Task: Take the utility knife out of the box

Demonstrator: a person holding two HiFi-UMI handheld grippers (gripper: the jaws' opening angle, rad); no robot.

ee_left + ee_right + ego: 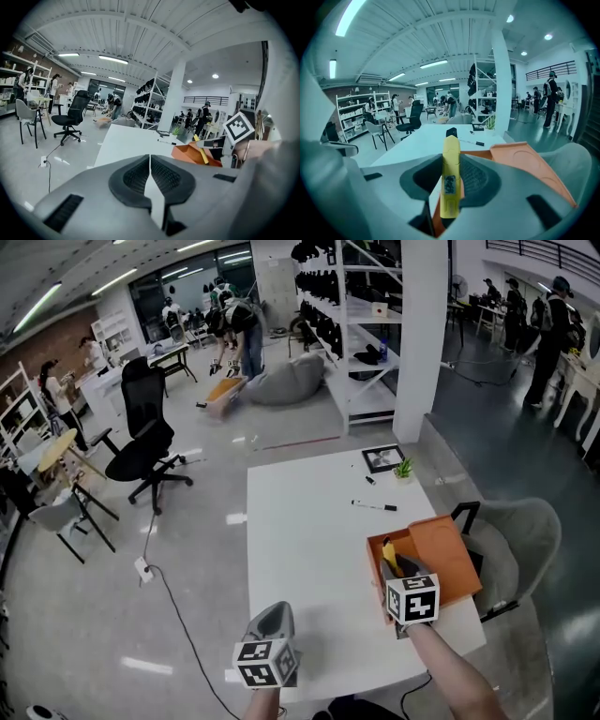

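Right gripper (402, 570) pinching yellow utility knife (451, 161), orange box (448, 554) just beneath; left gripper (150, 174) pressed together, empty, over worktop (300, 540) edge.

Yellow utility knife (451, 161), its tip seemingly black; orange box (448, 554); white table (300, 545).

Left tongs (150, 164) sit with jaws pressed together, tilted slightly downward. Right tongs (401, 566) clamp the utility knife (451, 178), right forearm (452, 669) extended.
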